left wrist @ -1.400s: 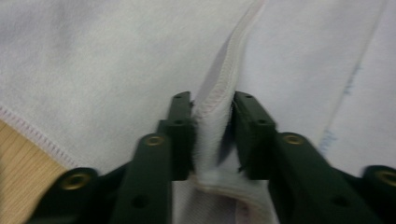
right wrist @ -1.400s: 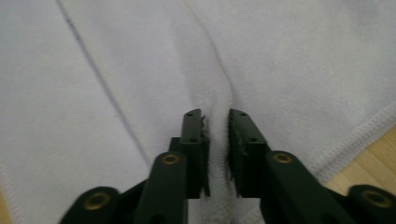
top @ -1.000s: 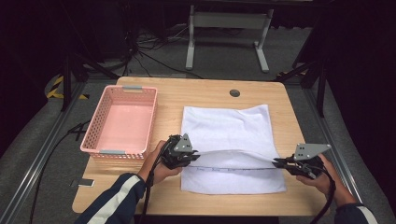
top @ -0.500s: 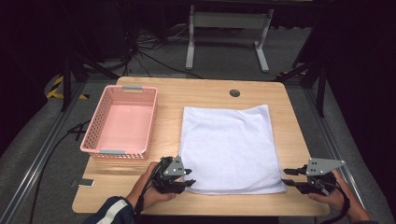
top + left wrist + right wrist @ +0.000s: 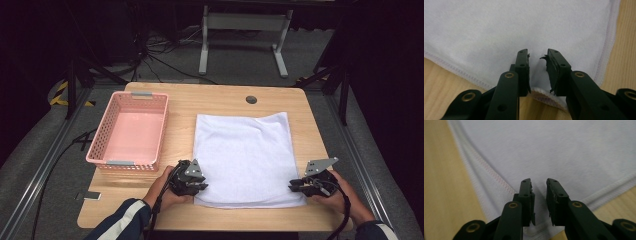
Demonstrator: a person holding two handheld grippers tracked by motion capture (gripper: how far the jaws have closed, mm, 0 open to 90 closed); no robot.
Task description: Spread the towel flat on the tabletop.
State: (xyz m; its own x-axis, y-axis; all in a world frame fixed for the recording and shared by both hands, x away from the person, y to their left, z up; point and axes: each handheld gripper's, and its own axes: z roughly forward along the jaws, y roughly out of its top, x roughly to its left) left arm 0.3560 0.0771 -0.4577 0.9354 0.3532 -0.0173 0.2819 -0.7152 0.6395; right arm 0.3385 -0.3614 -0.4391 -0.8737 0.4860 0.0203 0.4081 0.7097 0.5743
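Towel (image 5: 244, 159) spread flat on table (image 5: 215, 102), right of basket (image 5: 129, 130), long axis running away from the person. Left gripper (image 5: 196, 184) at near-left corner, right gripper (image 5: 296, 185) at near-right corner, jaws just closing yet parted, gripping nothing, over the hem. Equally near; far edge straight ahead of both.

Left claw (image 5: 537, 63) jaws parted over white towel (image 5: 524, 27) corner, on wooden table (image 5: 439, 80).
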